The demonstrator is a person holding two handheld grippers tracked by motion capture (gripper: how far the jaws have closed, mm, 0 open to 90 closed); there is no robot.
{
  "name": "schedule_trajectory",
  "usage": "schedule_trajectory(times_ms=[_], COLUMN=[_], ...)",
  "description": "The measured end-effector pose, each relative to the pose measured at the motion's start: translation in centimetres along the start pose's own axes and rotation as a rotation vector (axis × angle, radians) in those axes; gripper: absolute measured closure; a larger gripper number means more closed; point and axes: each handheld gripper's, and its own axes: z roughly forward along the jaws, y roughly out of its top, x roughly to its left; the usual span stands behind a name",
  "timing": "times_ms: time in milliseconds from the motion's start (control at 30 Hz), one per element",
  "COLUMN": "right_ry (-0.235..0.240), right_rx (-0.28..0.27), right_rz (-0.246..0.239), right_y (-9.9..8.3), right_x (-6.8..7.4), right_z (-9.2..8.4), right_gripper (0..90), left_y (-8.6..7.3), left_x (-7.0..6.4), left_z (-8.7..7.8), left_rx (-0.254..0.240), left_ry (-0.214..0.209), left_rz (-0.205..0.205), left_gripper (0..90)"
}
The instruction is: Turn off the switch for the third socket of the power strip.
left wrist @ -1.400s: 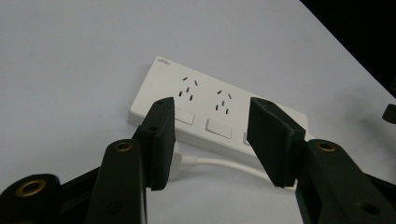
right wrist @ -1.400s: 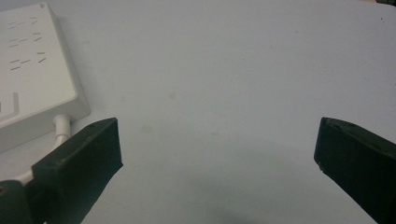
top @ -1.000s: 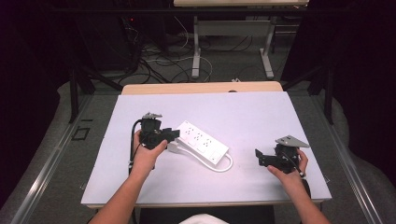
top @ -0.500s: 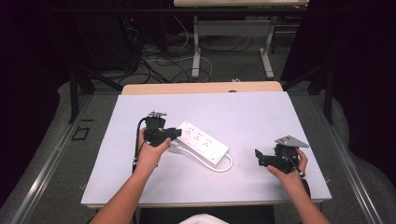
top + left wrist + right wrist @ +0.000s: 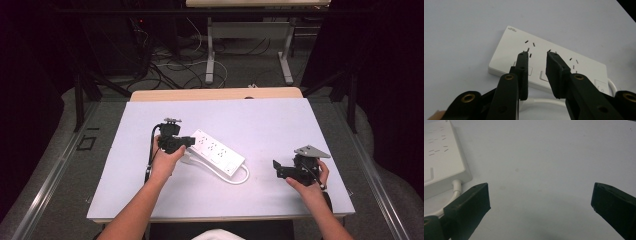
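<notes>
A white power strip (image 5: 215, 152) lies slantwise in the middle of the pale table (image 5: 270, 120), its white cable (image 5: 240, 179) looping at its near right end. My left gripper (image 5: 189, 141) sits at the strip's left end, held in a hand. In the left gripper view its jaws (image 5: 537, 53) hover over the strip (image 5: 509, 50) with a narrow gap; they have just been closing, and nothing is pinched between them. My right gripper (image 5: 276, 168) rests near the table's right front, jaws (image 5: 540, 192) wide open over bare table, with the strip's end (image 5: 439, 157) and cable (image 5: 456, 187) to its left.
A wooden tabletop edge (image 5: 215, 94) lies just behind the pale table. Beyond it, table legs (image 5: 210, 60) and loose cables (image 5: 165, 65) are on the floor. Dark curtains close in both sides.
The left gripper has edged toward the strip's left end and its jaws have narrowed. The right gripper has stayed put.
</notes>
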Motion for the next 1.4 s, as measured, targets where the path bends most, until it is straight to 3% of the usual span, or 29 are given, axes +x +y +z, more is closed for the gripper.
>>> schedule_trajectory(times_ms=[433, 1400], right_ry=[0.008, 0.013], right_rx=[0.0, 0.004], right_rz=[0.007, 0.002], right_y=[0.0, -0.1], right_x=[0.0, -0.1], right_z=[0.0, 0.1], right_gripper=[2.6, 4.4], left_y=[0.2, 0.3], left_x=[0.6, 1.5], left_z=[1.5, 3.8], left_rx=[0.022, 0.088], left_ry=[0.03, 0.055], left_rz=[-0.013, -0.006], left_gripper=[77.1, 82.9])
